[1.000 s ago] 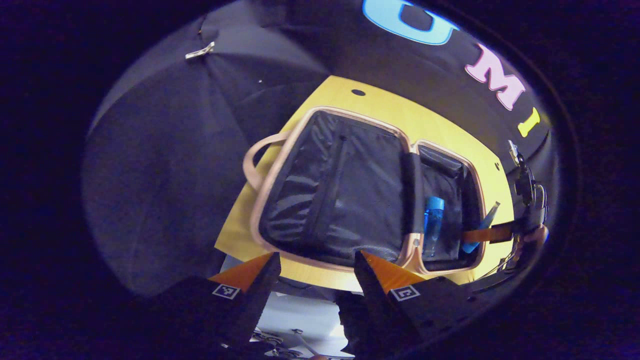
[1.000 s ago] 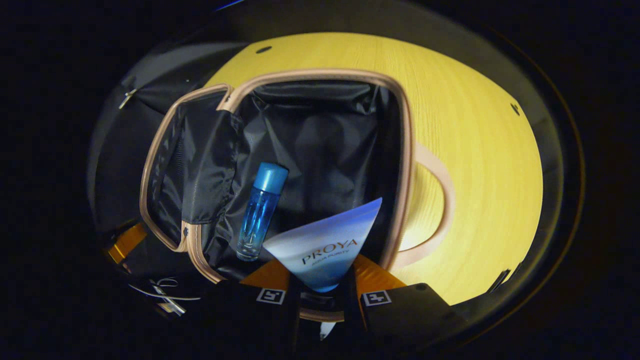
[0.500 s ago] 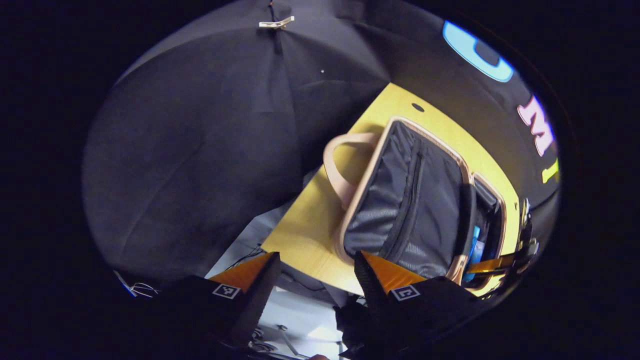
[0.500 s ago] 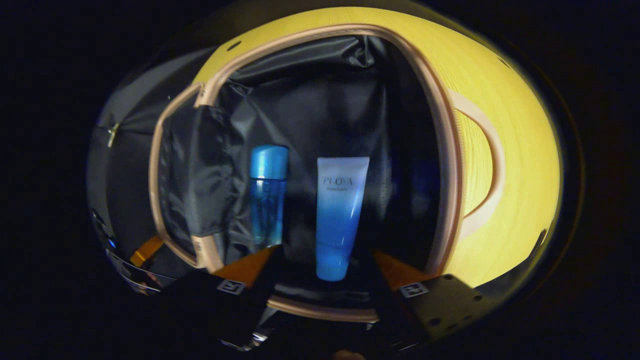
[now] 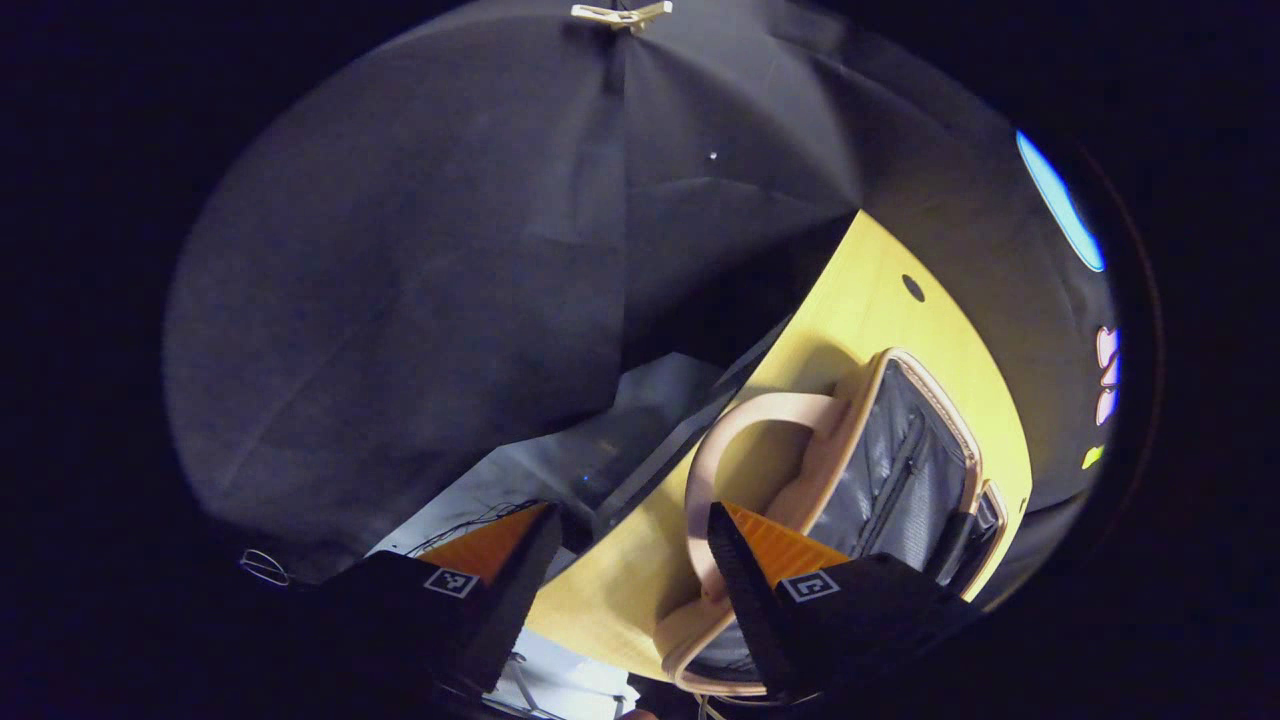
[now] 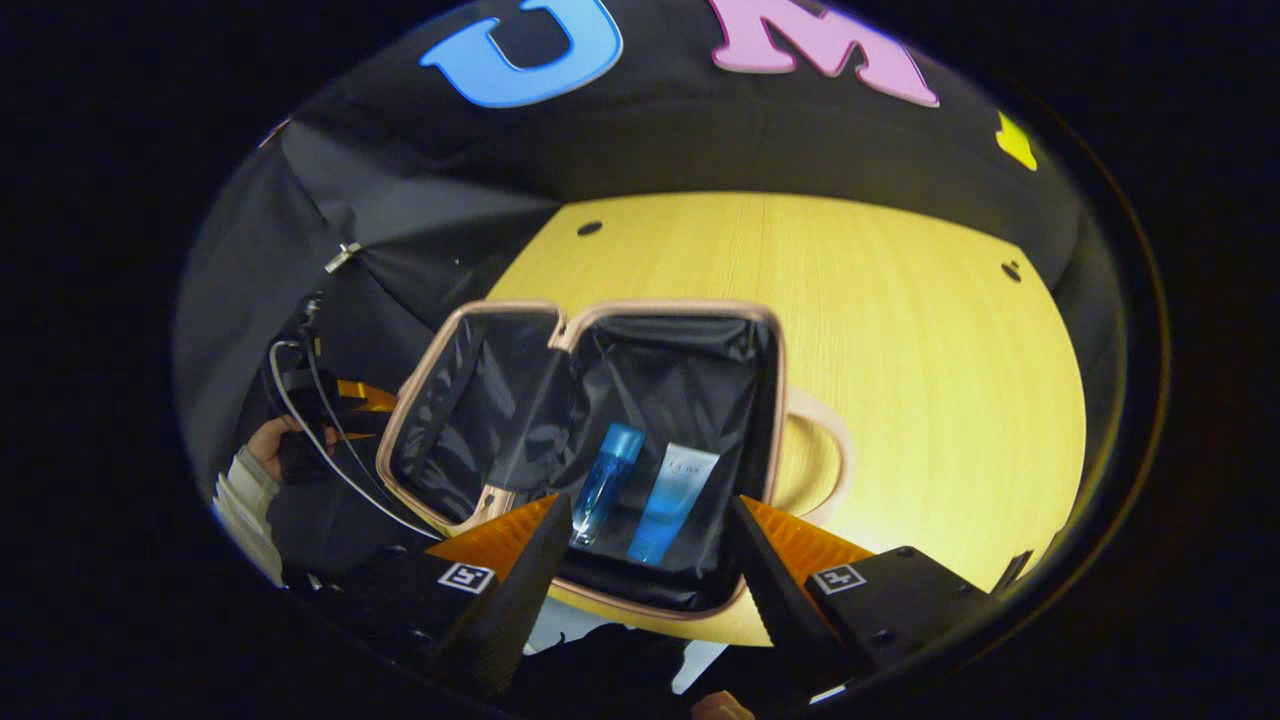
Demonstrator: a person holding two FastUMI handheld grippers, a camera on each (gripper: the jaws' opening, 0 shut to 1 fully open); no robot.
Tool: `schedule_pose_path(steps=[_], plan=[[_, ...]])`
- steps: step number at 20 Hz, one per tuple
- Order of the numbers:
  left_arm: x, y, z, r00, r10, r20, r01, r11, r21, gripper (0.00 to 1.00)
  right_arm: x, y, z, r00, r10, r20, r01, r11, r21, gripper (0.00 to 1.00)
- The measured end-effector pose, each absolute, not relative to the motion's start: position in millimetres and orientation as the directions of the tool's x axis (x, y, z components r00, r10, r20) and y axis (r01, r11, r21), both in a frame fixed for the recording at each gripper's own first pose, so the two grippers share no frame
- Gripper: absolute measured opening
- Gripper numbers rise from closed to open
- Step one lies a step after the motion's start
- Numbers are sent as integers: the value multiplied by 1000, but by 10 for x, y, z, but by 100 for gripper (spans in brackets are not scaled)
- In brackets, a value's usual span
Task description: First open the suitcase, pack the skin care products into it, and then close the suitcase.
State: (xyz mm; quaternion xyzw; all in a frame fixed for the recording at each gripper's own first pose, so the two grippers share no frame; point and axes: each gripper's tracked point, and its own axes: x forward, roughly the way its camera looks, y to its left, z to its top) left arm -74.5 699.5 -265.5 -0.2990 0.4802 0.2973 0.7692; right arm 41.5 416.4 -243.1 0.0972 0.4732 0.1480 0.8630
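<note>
Just ahead of the right gripper (image 6: 648,545), whose jaws stand wide apart and empty, the pink-trimmed, black-lined suitcase (image 6: 680,390) lies open on the yellow wooden table (image 6: 900,330). A second ago this gripper held the white-and-blue tube (image 6: 672,490); now the tube rests beside the blue bottle (image 6: 607,480), so packing looks done. The left gripper (image 5: 632,545), also open and empty, has swung toward the suitcase's pink loop handle (image 5: 720,470), likely to close it.
</note>
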Motion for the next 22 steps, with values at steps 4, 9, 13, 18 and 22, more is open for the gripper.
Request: schedule_pose_path(steps=[4,9,13,18,22], plan=[[-509,7006,-2901,296,166,-941,-724,682,-107,94,339,3961,-2366,530,323,-784,-157,946,283,98],[-348,6969,-2979,288,137,-948,-657,748,-92,19,328,3888,-2383,539,317,-780,-155,948,278,98],[-303,6881,-2651,353,118,-928,-612,779,-134,9,342,3917,-2314,556,337,-760,-178,941,287,98],[-179,6656,-1919,506,99,-857,-502,842,-199,3,387,3820,-2160,625,335,-705,-271,940,207,98],[-76,6050,-798,661,97,-744,-415,874,-255,6,360,3622,-2034,659,360,-660,-313,929,195,98]])
